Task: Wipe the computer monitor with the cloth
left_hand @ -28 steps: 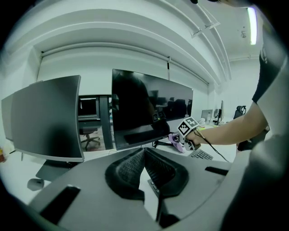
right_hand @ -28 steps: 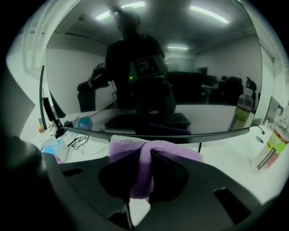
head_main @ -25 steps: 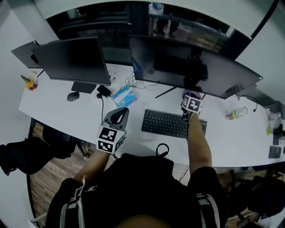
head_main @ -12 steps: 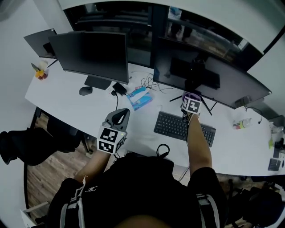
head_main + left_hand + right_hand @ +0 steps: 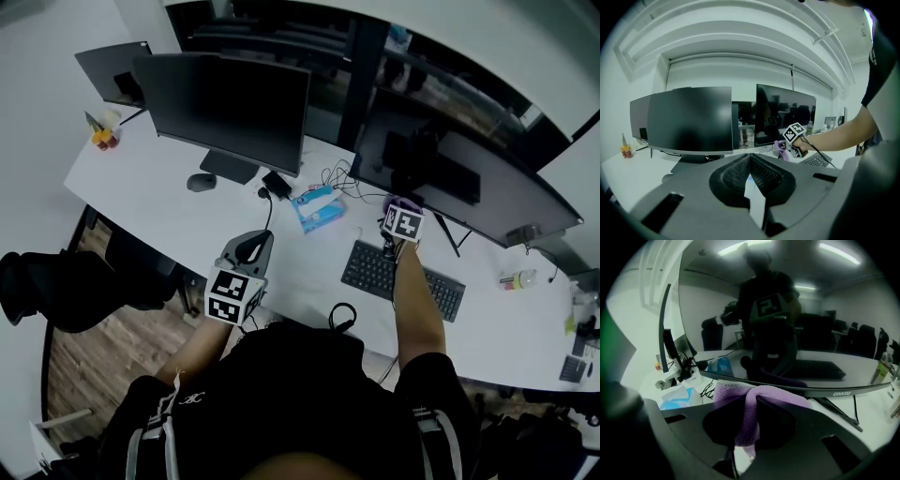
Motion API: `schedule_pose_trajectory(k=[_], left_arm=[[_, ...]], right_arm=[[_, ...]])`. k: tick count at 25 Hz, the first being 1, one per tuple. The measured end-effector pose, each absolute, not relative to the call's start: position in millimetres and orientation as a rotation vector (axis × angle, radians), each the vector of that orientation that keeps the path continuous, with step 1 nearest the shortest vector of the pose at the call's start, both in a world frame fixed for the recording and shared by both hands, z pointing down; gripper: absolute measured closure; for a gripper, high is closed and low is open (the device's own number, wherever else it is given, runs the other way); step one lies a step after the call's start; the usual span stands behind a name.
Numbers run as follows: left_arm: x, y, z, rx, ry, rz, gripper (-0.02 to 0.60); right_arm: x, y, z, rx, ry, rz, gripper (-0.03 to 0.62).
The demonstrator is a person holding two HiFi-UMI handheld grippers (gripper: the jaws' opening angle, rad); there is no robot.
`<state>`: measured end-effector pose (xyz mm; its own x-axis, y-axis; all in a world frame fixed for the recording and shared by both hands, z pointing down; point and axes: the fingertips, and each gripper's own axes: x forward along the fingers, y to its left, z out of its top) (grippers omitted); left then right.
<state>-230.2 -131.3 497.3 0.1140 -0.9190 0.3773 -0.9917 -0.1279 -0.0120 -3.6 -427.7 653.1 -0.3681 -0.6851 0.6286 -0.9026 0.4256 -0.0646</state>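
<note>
Curved monitor (image 5: 834, 343), lower bezel: small brand mark (image 5: 841, 393), reads roughly "coocaa". Nothing else legible.

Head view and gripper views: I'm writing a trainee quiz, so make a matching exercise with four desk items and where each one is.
1 purple fluffy cloth
2 black keyboard
3 blue tissue pack
4 grey computer mouse

A beside the stand of the flat black monitor
B clamped in the right hand-held gripper
C before the gap between that monitor and the curved black monitor
D under the person's right forearm

Pairs: 1-B, 2-D, 3-C, 4-A.
</note>
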Motion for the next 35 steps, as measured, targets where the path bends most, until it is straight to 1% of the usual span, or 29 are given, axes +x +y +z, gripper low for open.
schedule_pose_trajectory(k=[19,29,35], left_arm=[[-321.3,-113.9,499.9,2.098,-1.95,0.398,0.569],[-358.6,-119.5,504.1,2.139,-1.912,0.394,0.569],[-367.3,-123.9,503.0,2.163,-1.885,0.385,0.569]], right_arm=[[-135.4,-410.6,654.2,1.223,-2.232,0.538,0.519],[-179.3,-399.6,643.7,1.209,-2.257,0.562,0.517],[-197.8,-401.8,606.1,1.242,-2.342,0.505,0.517]])
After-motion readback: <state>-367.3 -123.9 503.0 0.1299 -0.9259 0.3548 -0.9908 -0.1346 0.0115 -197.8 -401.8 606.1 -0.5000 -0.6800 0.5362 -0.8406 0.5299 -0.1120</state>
